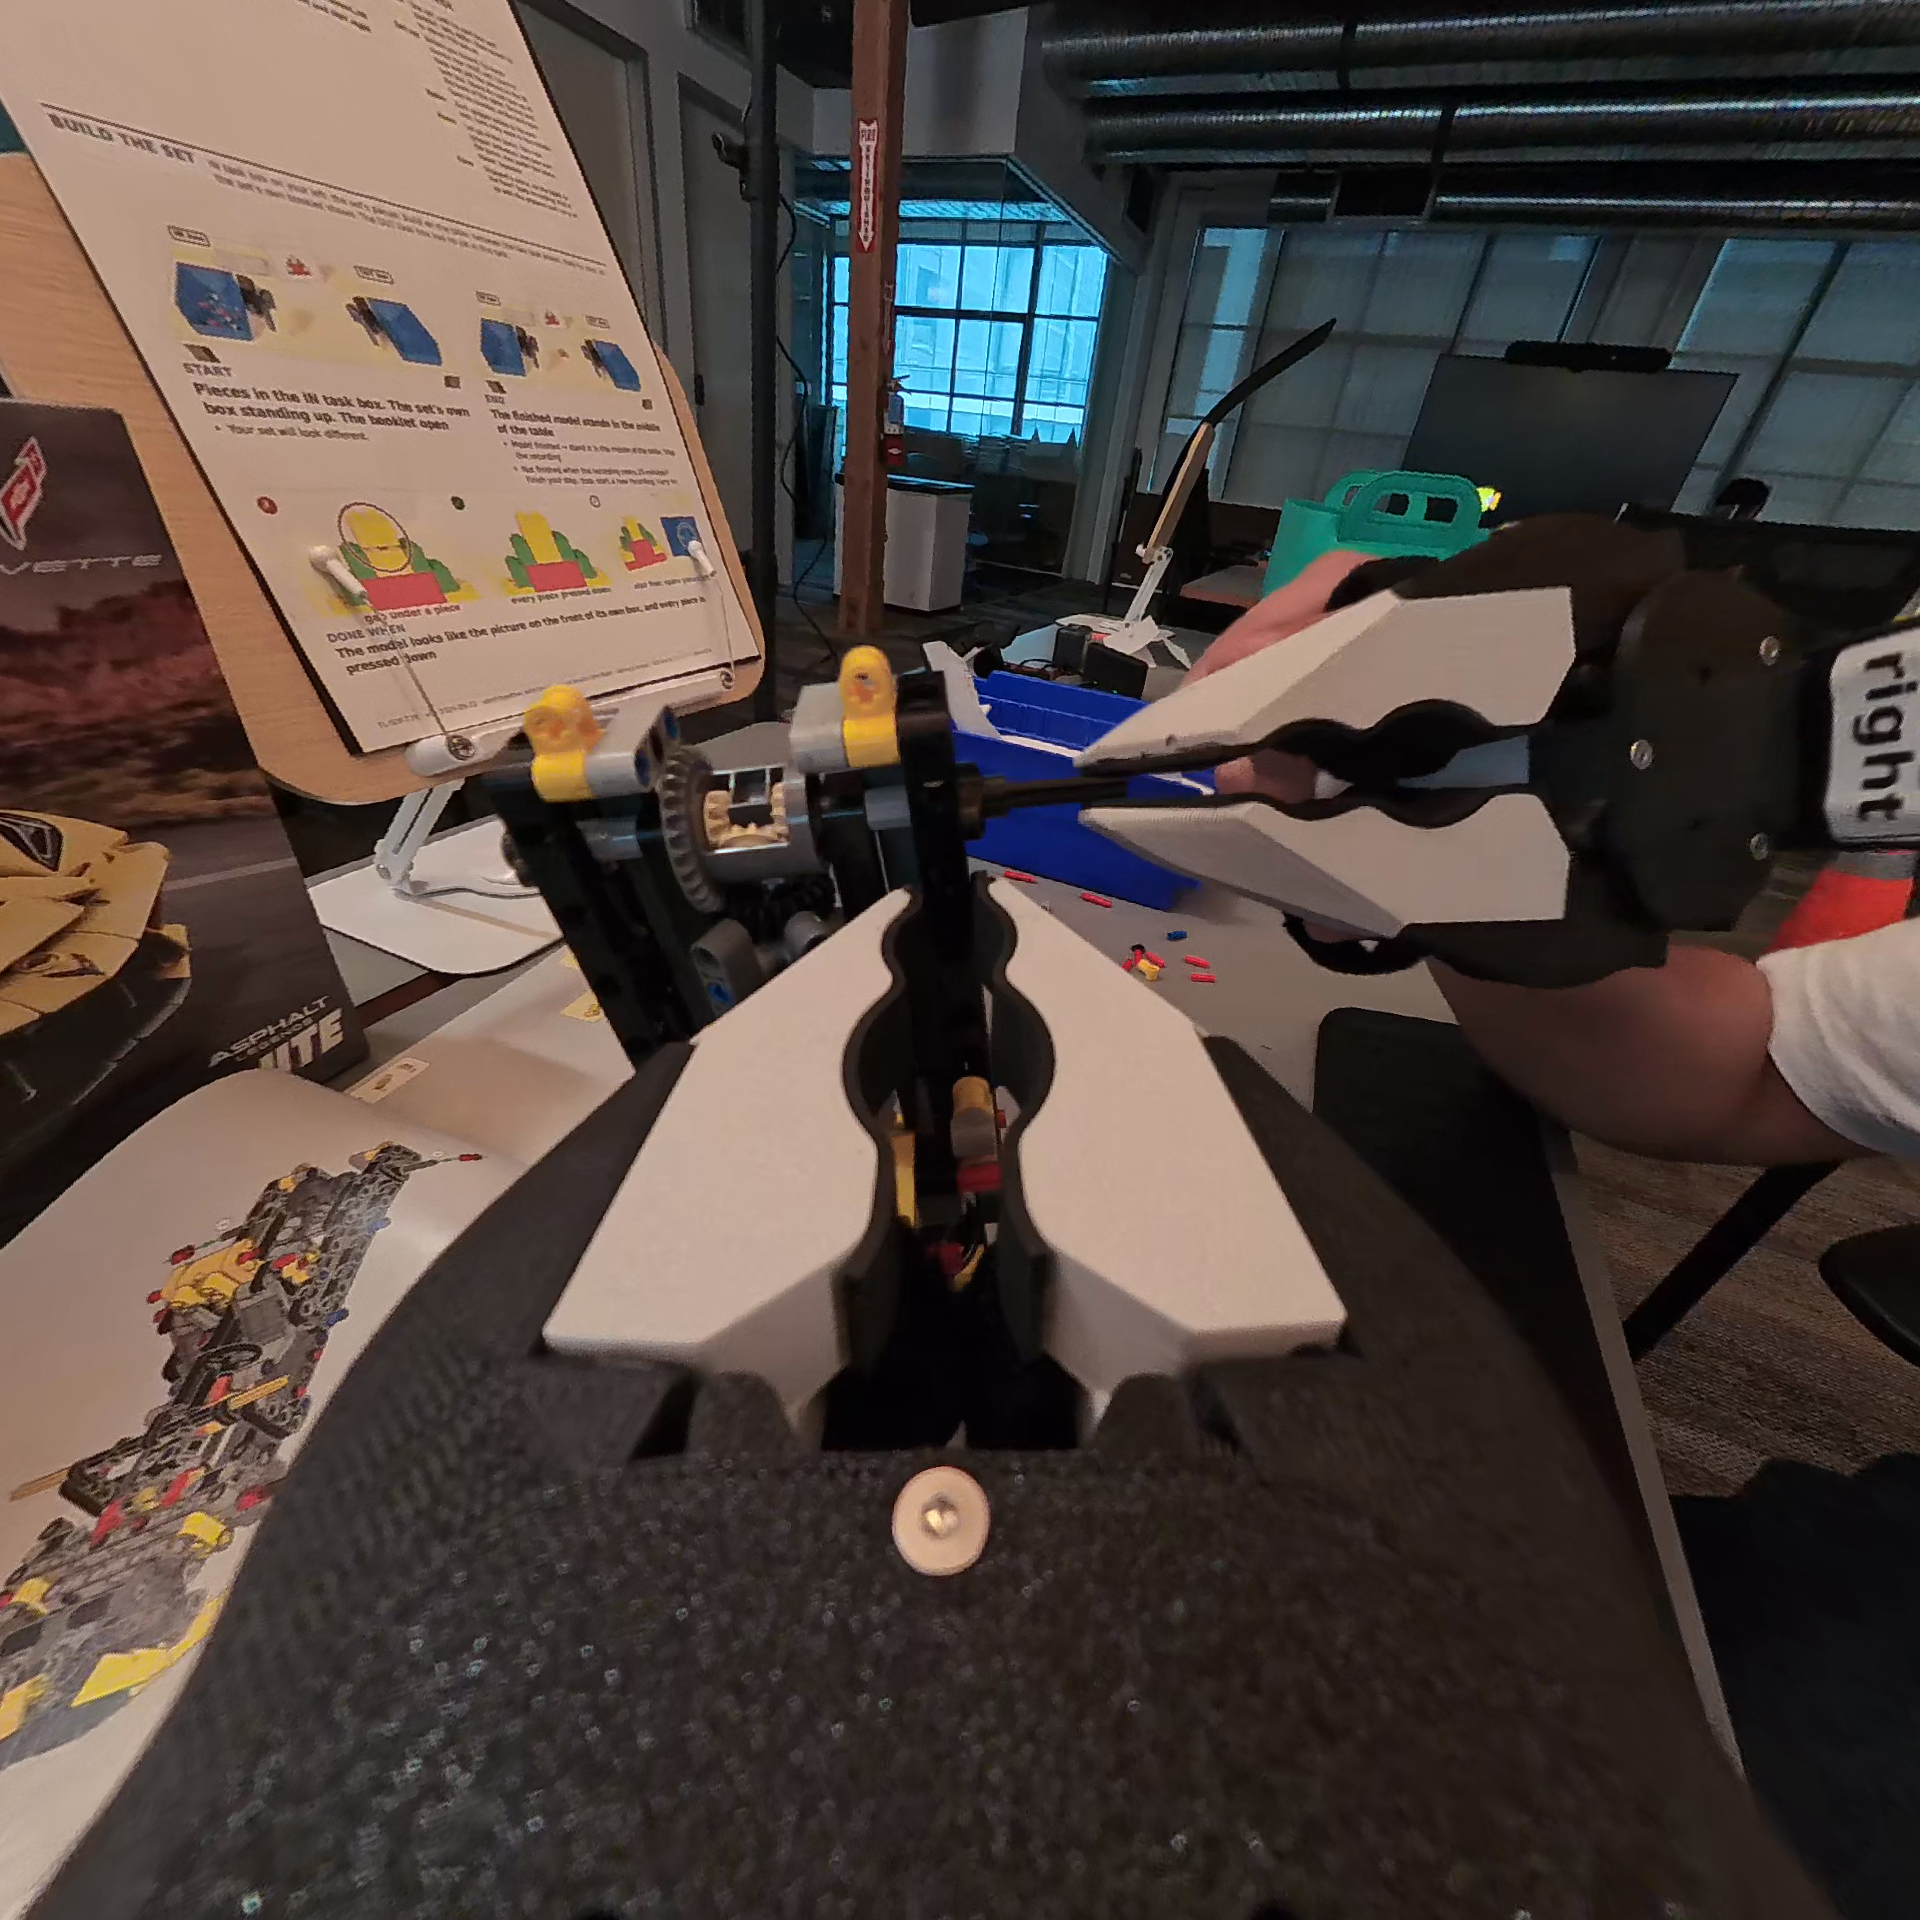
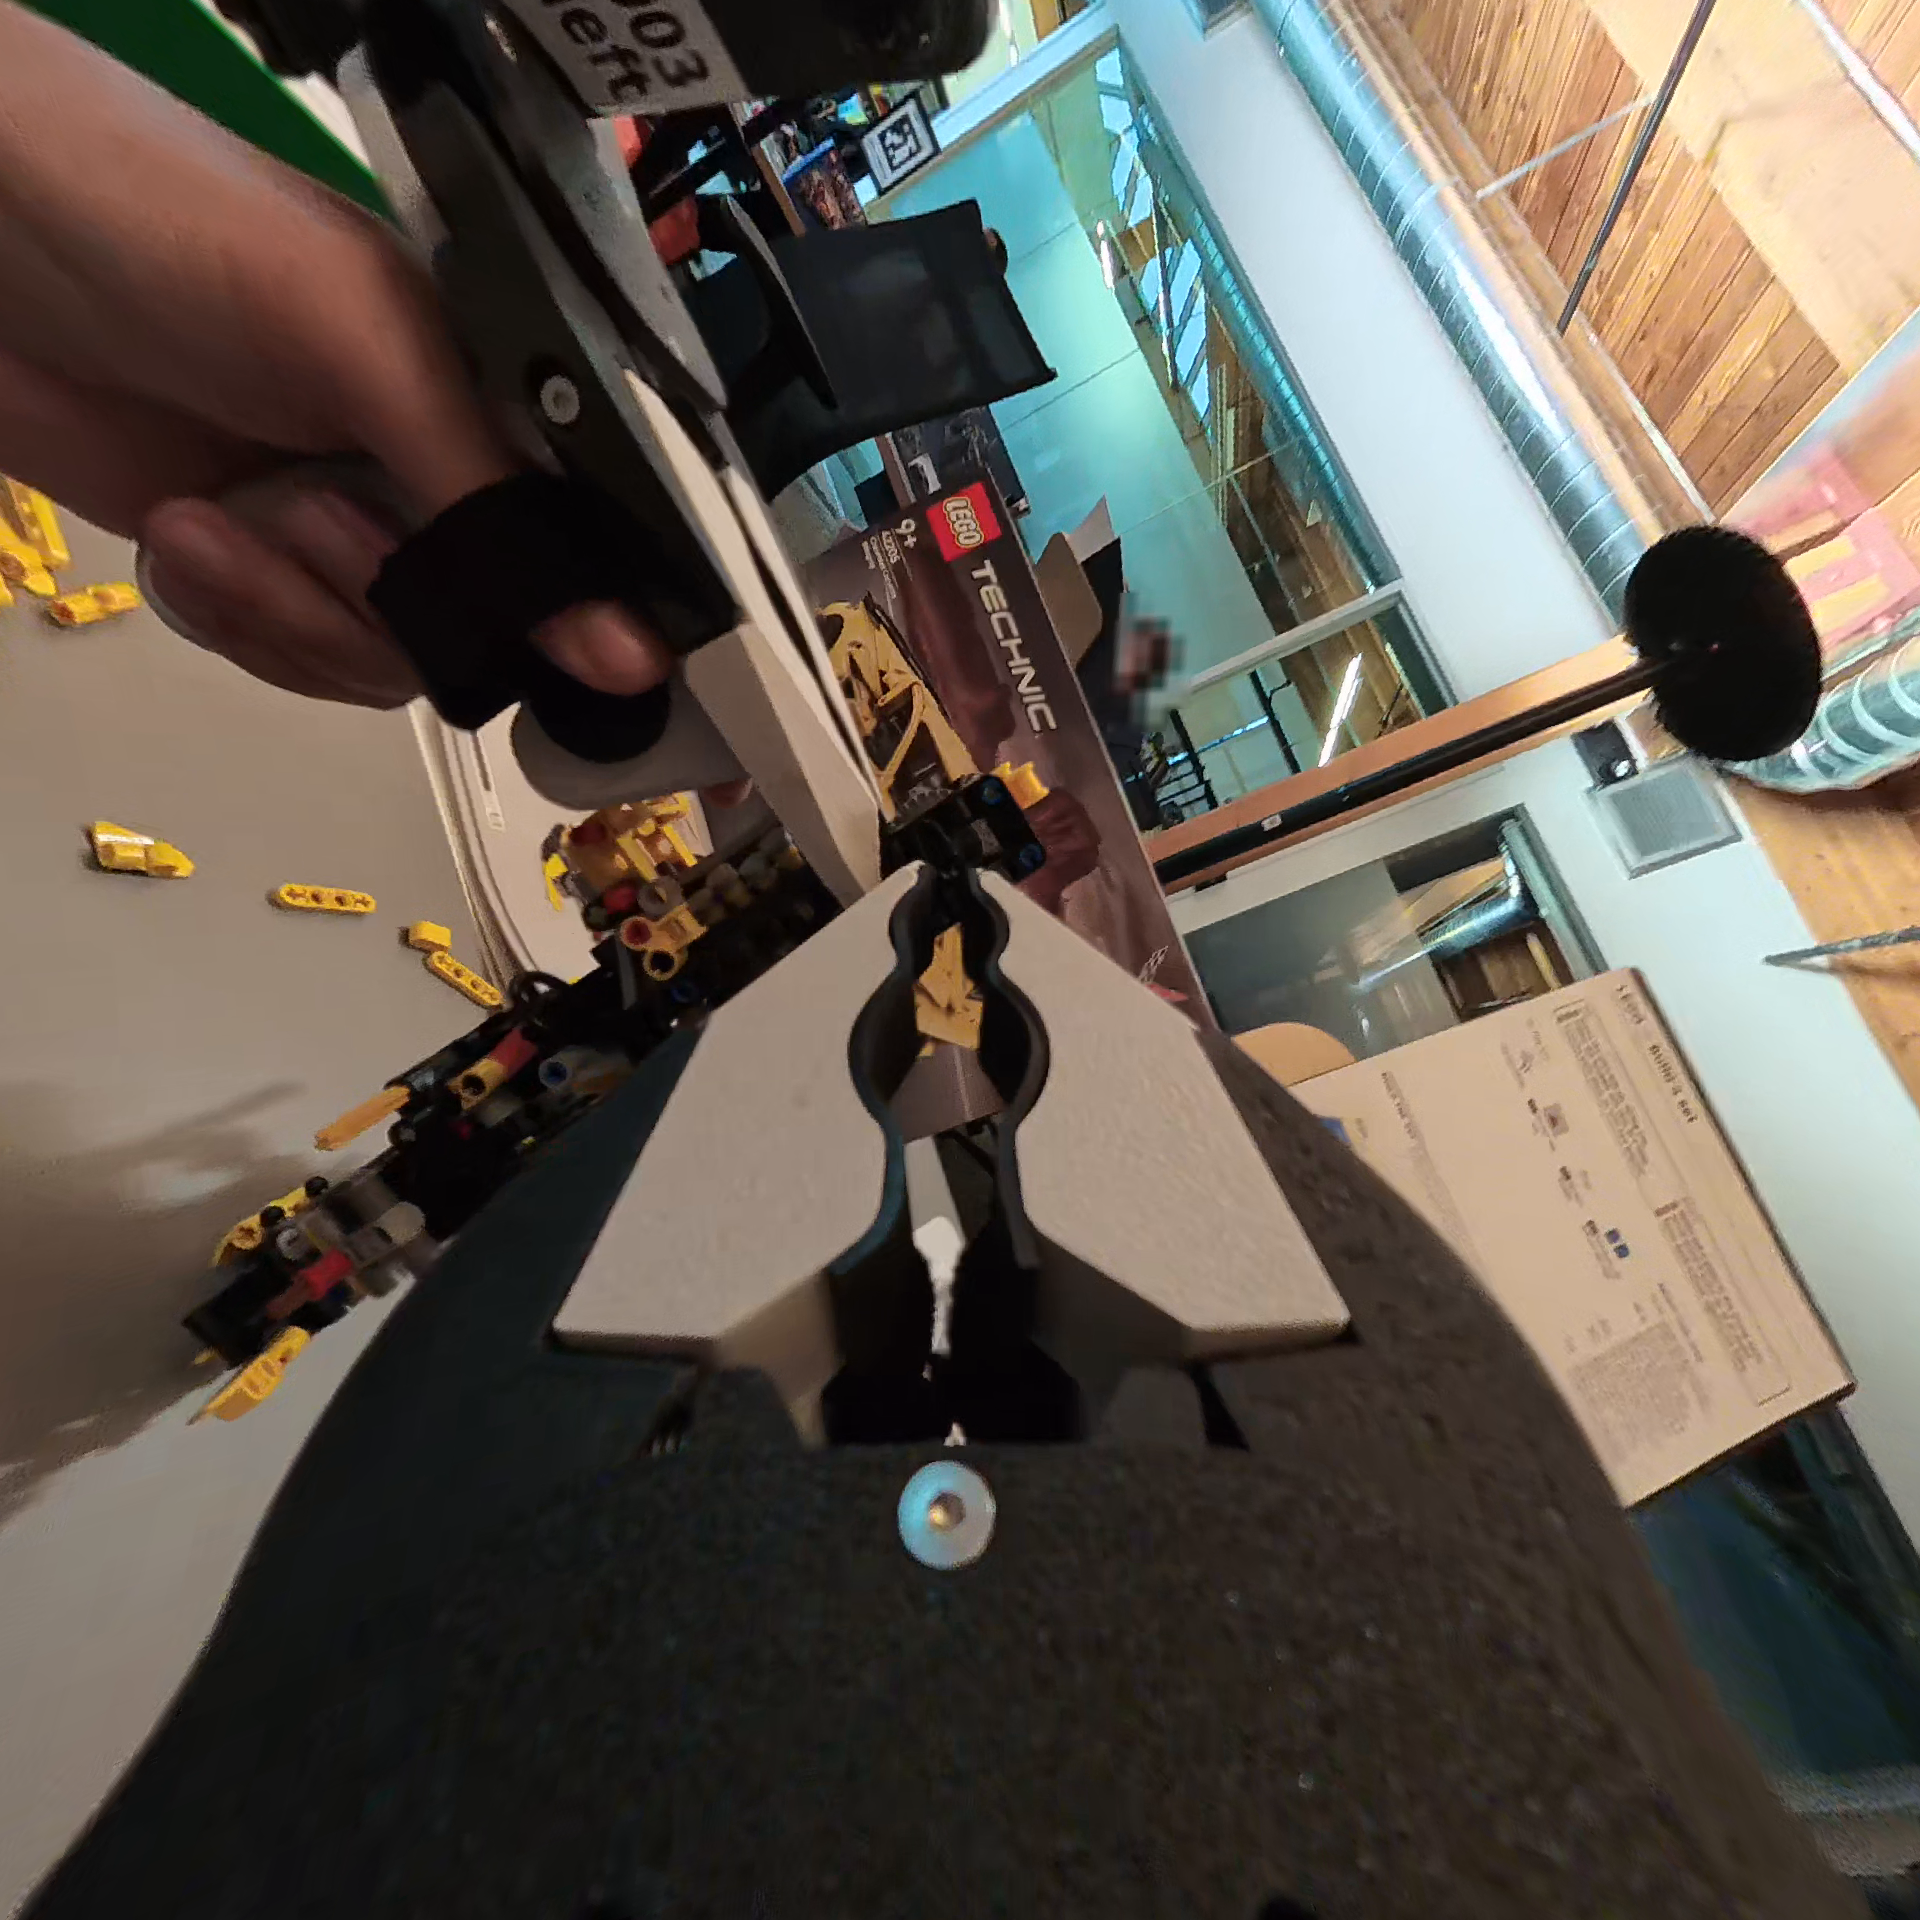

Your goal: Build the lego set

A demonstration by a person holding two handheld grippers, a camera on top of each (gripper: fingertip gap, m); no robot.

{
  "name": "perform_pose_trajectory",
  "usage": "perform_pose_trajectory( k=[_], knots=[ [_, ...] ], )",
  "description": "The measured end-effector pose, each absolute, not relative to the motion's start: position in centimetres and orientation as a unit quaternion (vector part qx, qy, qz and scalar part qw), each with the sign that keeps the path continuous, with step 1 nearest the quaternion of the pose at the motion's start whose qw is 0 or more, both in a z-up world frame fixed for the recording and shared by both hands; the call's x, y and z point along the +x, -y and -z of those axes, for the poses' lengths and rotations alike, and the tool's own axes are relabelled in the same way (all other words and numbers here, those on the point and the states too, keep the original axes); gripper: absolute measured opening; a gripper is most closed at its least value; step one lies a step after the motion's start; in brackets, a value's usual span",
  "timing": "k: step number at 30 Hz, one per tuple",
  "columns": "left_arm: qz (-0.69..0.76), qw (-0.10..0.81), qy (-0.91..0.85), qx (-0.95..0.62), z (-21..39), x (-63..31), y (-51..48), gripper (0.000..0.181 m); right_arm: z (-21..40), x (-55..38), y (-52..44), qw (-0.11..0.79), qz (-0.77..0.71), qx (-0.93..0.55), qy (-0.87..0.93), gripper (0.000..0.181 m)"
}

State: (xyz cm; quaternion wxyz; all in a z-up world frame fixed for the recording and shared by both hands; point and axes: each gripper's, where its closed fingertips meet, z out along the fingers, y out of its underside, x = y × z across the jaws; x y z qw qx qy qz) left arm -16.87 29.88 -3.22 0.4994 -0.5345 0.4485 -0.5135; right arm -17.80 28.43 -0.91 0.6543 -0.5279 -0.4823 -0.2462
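The partly built Lego chassis (image 1: 727, 821) is black and grey, with a gear and yellow connectors on top. It is held upright over the table. My left gripper (image 1: 948, 894) is shut on its black upright beam (image 1: 930, 790). My right gripper (image 1: 1086, 790) comes in from the right, shut on a thin black axle (image 1: 1023, 795) whose far end meets that beam. In the right wrist view my right gripper (image 2: 951, 878) touches the black end block (image 2: 982, 816) of the model. The left gripper (image 2: 862, 873) clamps it from the upper left. The chassis (image 2: 468, 1091) runs down to the left.
An open instruction booklet (image 1: 208, 1351) lies front left, with the set's box (image 1: 104, 779) and an instruction board on a stand (image 1: 416, 364) behind. A blue bin (image 1: 1049, 727) stands behind the model. Small red pieces (image 1: 1143, 956) and yellow pieces (image 2: 140, 847) are scattered on the grey table (image 2: 208, 987). The grippers are tip to tip, or close to it.
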Motion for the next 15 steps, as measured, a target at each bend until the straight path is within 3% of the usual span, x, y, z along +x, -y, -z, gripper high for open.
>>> perform_pose_trajectory(
  k=[15],
  knots=[
    [0.512, 0.505, -0.444, -0.535, 3.22, -16.57, -29.92, 0.008, 0.96, -17.32, -28.54, 0.688, 0.105, -0.642, 0.321, 0.002]
  ],
)
